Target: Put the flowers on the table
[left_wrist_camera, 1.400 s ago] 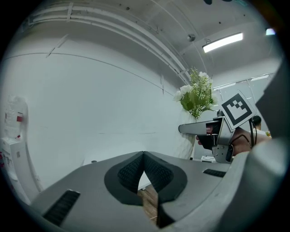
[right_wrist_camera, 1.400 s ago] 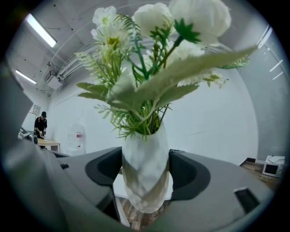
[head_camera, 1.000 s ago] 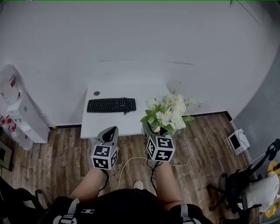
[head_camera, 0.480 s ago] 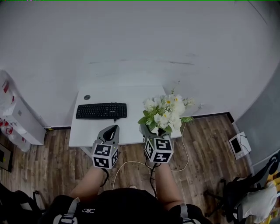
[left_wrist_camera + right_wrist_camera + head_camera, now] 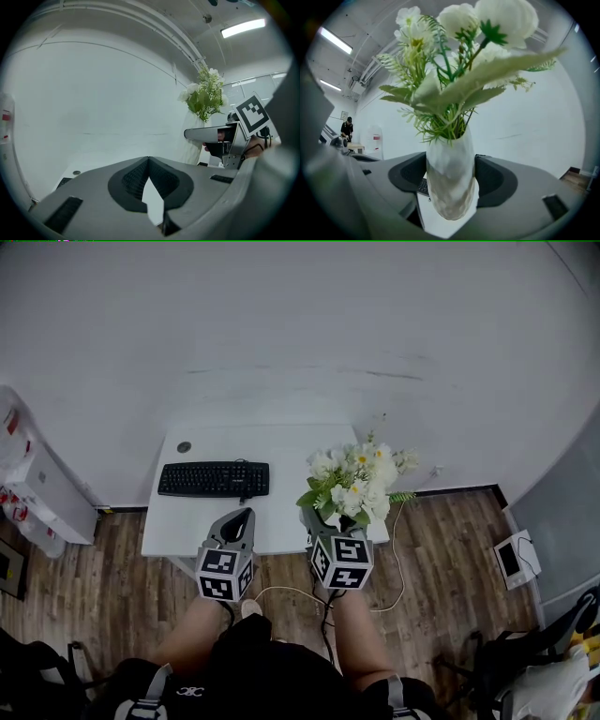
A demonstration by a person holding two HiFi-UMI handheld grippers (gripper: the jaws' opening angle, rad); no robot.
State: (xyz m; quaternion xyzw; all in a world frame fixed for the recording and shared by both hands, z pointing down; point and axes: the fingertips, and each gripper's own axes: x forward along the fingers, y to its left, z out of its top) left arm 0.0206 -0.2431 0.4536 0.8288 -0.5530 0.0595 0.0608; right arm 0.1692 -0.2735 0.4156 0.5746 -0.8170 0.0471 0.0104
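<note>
A white faceted vase (image 5: pixel 450 180) of white flowers (image 5: pixel 356 479) with green leaves sits upright between the jaws of my right gripper (image 5: pixel 330 519), which is shut on it. The bouquet hangs above the front right edge of the small white table (image 5: pixel 281 442). My left gripper (image 5: pixel 234 526) is shut and holds nothing, over the table's front edge left of the vase. In the left gripper view, the flowers (image 5: pixel 205 96) and the right gripper (image 5: pixel 220 140) appear at the right.
A black keyboard (image 5: pixel 214 479) lies on the table's left half, with a small round grommet (image 5: pixel 184 446) behind it. A white wall rises behind the table. White cables (image 5: pixel 394 568) trail over the wooden floor. A white cabinet (image 5: pixel 37 488) stands at the left.
The table and keyboard have shifted left and slightly up in the head view as I stepped nearer; both grippers keep their hold and pose, the vase now over the table's front right edge.
</note>
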